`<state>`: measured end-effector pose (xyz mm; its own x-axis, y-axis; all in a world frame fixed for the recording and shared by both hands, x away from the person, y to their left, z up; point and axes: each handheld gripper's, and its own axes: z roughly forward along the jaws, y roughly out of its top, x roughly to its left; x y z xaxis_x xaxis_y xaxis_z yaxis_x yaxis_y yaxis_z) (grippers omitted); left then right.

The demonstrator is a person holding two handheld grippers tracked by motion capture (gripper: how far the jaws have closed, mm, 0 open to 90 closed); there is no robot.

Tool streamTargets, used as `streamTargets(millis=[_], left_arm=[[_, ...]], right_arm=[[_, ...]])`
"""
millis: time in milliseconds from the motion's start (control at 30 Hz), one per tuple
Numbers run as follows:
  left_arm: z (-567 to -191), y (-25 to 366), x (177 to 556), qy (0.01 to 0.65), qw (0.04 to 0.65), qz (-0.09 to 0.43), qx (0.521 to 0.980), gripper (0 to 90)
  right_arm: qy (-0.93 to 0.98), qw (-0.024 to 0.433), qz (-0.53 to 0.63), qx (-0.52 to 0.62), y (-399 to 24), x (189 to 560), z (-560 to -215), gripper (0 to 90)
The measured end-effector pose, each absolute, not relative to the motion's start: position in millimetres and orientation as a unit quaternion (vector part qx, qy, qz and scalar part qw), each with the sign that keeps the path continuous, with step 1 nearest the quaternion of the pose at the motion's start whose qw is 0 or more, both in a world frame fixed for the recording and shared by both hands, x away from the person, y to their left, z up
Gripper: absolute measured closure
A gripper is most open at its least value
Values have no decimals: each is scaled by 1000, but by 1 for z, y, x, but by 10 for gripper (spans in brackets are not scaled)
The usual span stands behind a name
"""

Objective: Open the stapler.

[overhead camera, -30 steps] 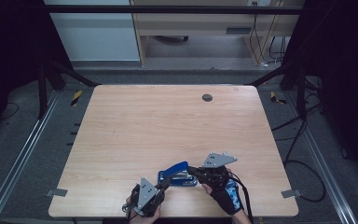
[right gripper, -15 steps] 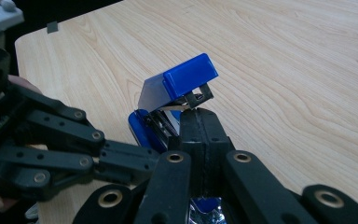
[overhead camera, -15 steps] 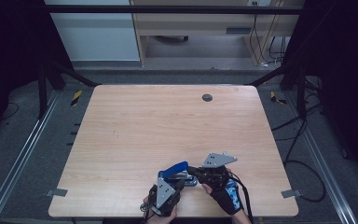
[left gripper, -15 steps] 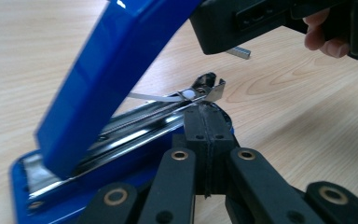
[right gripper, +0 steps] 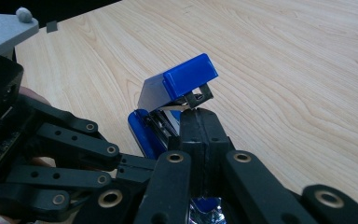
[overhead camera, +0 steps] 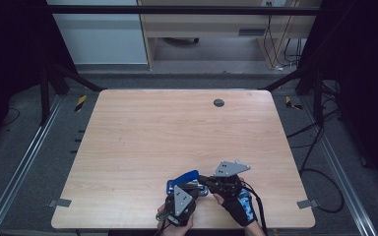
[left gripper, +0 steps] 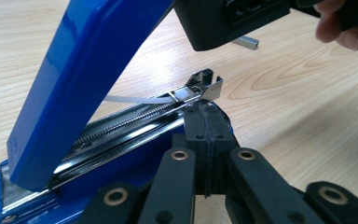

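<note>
A blue stapler lies near the table's front edge with its lid swung up and the metal magazine bared. My left gripper comes in from the front. Its jaws are pressed together, and in the left gripper view the left gripper has its tips against the magazine's front end. My right gripper reaches in from the right, also shut. In the right gripper view the right gripper has its tips just under the raised lid. I see nothing between either pair of jaws.
The wooden table has a round cable hole near its far edge. A short strip of staples lies on the wood beyond the stapler. Metal rails run along both sides of the table.
My left gripper has moved right and forward, up to the stapler. The right gripper and the raised lid have stayed where they were.
</note>
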<state>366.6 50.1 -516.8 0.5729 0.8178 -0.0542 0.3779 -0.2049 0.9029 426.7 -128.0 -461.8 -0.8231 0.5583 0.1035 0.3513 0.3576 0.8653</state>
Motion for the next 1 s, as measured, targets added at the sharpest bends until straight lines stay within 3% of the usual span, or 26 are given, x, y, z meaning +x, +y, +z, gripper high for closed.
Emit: streamTargets(millis=[1000], left_arm=[[-517, 44, 369, 419, 470, 229, 742, 900]], right_arm=[[815, 97, 501, 273, -128, 428, -462, 900]])
